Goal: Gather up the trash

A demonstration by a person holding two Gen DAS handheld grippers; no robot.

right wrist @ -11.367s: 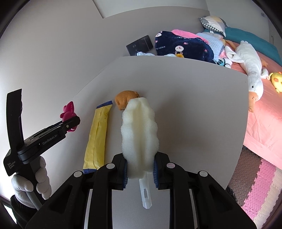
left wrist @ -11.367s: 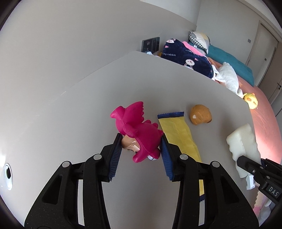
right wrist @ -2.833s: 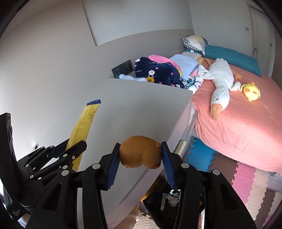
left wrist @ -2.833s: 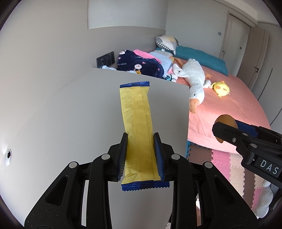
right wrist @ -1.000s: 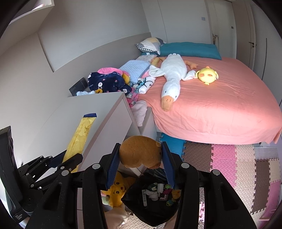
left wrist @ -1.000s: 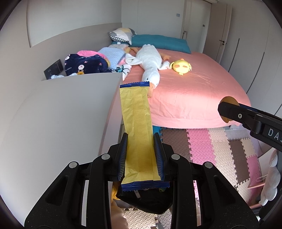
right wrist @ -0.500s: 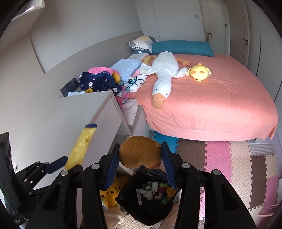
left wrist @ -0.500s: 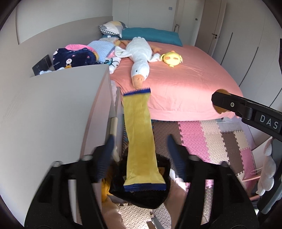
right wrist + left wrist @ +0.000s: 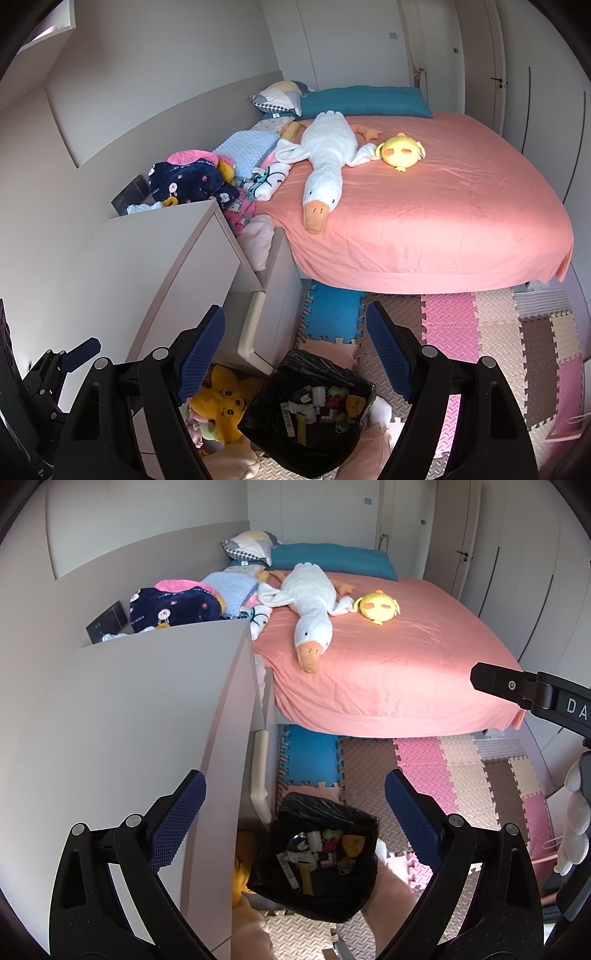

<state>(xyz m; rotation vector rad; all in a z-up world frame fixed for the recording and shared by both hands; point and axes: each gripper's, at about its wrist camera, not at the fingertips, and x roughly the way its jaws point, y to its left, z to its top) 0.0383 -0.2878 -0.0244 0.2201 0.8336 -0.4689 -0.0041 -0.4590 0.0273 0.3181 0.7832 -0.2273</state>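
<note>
Both claws hang above the black trash bag [image 9: 314, 864], which stands on the foam floor mat [image 9: 436, 775] beside the grey worktop [image 9: 122, 716]. The left claw [image 9: 293, 808] has just been opening and is now wide, with nothing between its blue pads. The right claw [image 9: 295, 350] has also just been opening; it is empty. The yellow wrapper [image 9: 307, 877] lies inside the bag among other small trash.

The right gripper [image 9: 295, 345] has just been opening, with nothing between its jaws. Under it sits a black trash bag [image 9: 306, 410] full of little things.
</note>
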